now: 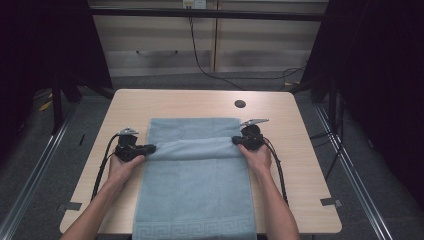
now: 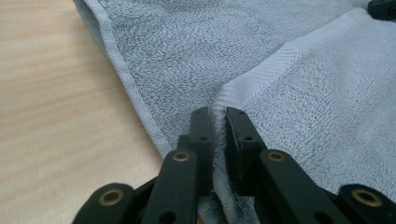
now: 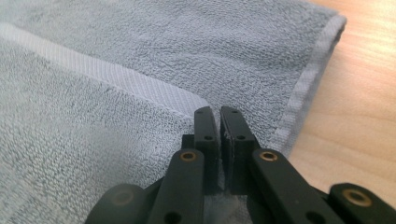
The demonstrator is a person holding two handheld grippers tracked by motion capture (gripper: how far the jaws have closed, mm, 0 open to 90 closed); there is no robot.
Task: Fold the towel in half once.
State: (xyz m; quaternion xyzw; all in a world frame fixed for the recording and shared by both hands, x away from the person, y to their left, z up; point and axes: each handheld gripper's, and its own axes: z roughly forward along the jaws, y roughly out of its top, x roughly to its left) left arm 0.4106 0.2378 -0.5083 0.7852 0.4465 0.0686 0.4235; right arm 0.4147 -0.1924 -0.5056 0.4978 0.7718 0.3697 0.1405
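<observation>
A pale blue towel (image 1: 195, 185) lies on the wooden table (image 1: 295, 150), its near end hanging over the front edge. A stretch of it is lifted into a fold across the middle. My left gripper (image 1: 151, 148) is shut on the fold's left corner, and my right gripper (image 1: 235, 140) is shut on the right corner. In the left gripper view the jaws (image 2: 219, 116) pinch the towel's hem (image 2: 243, 86), with flat towel (image 2: 187, 42) beyond. In the right gripper view the jaws (image 3: 219, 114) clamp the corner next to the woven band (image 3: 116, 77).
A dark round cable hole (image 1: 240, 104) sits in the table near its far edge. Bare wood lies left (image 2: 51, 116) and right (image 3: 355, 116) of the towel. Cables trail from both grippers toward the front. Dark frames stand on both sides of the table.
</observation>
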